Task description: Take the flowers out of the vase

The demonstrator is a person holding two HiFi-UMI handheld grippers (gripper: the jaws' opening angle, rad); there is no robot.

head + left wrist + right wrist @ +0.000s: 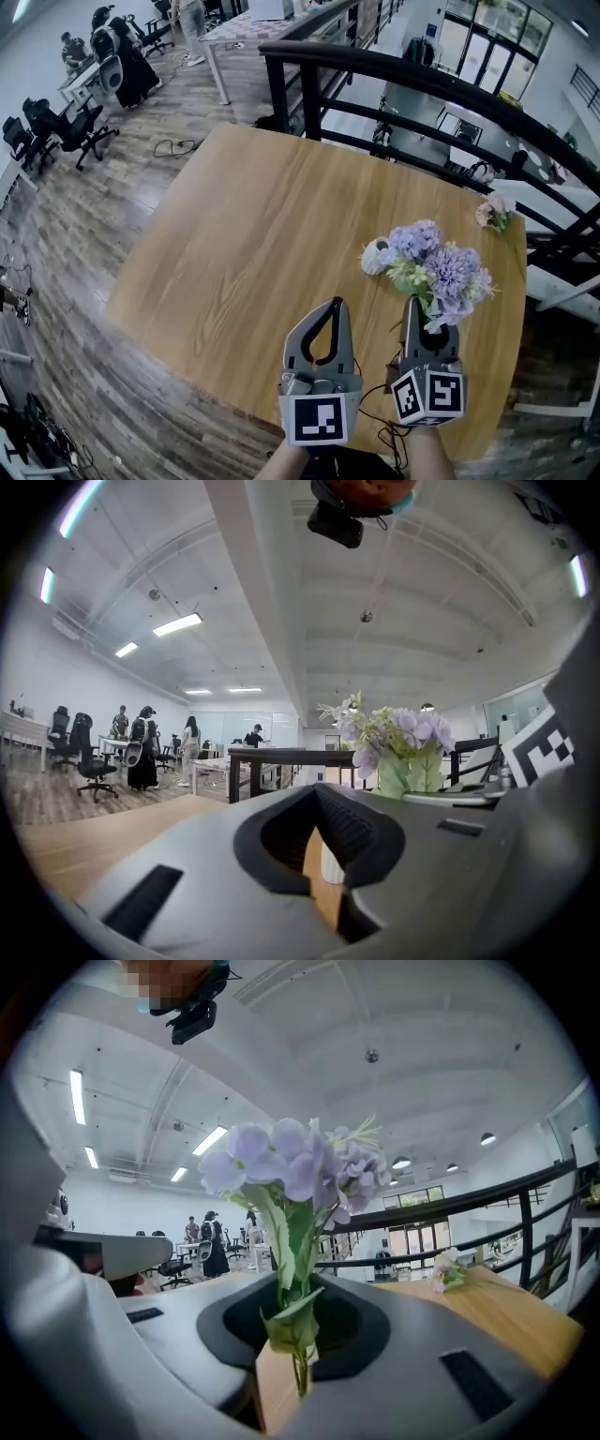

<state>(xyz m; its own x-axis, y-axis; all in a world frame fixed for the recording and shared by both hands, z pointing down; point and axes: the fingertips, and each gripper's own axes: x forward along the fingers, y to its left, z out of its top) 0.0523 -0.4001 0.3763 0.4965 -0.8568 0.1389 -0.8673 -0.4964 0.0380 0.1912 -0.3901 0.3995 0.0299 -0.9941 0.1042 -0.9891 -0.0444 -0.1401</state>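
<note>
A bunch of pale purple flowers (441, 272) with green leaves stands up out of my right gripper (424, 319), which is shut on its stems. In the right gripper view the stems (298, 1372) run down between the two jaws, and the blooms (300, 1162) rise just ahead. A small white vase (377, 255) sits on the wooden table (253, 244) just left of the bunch, apart from it. My left gripper (336, 303) hovers beside the right one with its tips together and nothing between them. In the left gripper view the bunch (394, 738) shows to the right.
A single pink flower (494, 211) lies on the table near its far right edge. A black railing (394, 75) runs behind the table. Office chairs (56, 127), desks and people stand far off to the left. A cable (173, 146) lies on the floor.
</note>
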